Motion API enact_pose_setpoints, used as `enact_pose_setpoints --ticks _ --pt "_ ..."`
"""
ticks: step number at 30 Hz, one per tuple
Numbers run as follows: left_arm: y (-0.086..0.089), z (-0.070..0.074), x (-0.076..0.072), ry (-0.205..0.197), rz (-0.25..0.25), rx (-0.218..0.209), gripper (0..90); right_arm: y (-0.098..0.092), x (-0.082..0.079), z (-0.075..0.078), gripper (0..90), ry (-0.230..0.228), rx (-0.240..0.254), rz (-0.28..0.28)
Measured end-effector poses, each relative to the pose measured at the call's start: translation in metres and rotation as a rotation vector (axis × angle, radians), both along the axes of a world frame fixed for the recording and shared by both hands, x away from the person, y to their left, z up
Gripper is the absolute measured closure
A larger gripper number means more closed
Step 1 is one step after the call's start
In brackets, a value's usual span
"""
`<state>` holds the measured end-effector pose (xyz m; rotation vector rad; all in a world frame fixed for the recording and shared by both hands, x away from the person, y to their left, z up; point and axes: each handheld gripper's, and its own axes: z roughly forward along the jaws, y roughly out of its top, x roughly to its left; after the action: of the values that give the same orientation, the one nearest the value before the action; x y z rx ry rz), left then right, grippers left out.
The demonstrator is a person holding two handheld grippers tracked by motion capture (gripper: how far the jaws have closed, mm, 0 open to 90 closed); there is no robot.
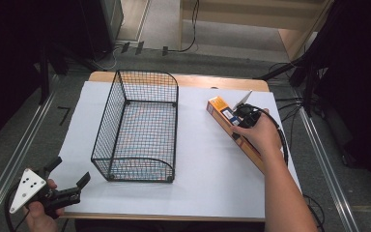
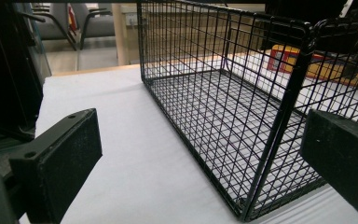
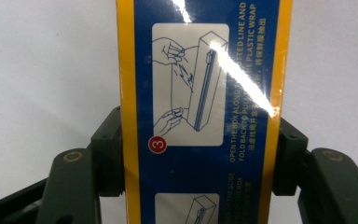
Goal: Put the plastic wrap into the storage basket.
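Note:
A long yellow and blue plastic-wrap box (image 1: 217, 107) lies flat on the white sheet at the right side of the table. My right gripper (image 1: 244, 118) comes down on it from above. In the right gripper view both jaws press against the long sides of the box (image 3: 200, 70), so the right gripper (image 3: 199, 156) is shut on it. A black wire basket (image 1: 107, 121) stands empty in the middle of the table. My left gripper (image 1: 72, 170) rests open at the near left corner, pointing at the basket's near end (image 2: 303, 32), with nothing between its jaws (image 2: 205, 140).
A white sheet (image 1: 212, 169) covers the wooden table top. Cables run over the floor behind and to the right of the table. Dark stands rise at both far corners. Bare sheet lies between basket and box.

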<state>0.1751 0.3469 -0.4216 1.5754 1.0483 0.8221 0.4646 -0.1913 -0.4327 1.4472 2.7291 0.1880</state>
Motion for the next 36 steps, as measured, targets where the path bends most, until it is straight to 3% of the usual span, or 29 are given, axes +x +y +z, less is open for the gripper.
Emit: enact_pose_setpoints --ticks 9,14,18,23,33,36 --pt "0.002 0.000 0.000 -0.001 0.007 -0.005 0.0 0.001 0.003 0.001 41.1 0.028 -0.012 0.004" --pt "0.003 0.000 0.000 -0.001 0.009 -0.009 0.0 0.002 0.002 0.006 41.7 0.030 -0.048 0.057" --pt "0.002 0.000 0.000 0.001 0.011 -0.004 0.0 -0.003 0.000 0.020 41.9 0.010 -0.022 0.066" --pt "0.001 0.000 0.000 0.001 0.008 -0.002 0.0 -0.007 -0.004 0.036 41.8 -0.012 -0.030 0.099" --pt "0.002 0.000 0.001 0.000 0.013 -0.004 0.0 -0.016 -0.009 0.045 41.4 -0.010 -0.019 0.153" --pt "0.002 0.000 0.000 0.000 0.014 -0.002 0.0 -0.015 -0.012 0.049 41.3 -0.027 -0.004 0.211"
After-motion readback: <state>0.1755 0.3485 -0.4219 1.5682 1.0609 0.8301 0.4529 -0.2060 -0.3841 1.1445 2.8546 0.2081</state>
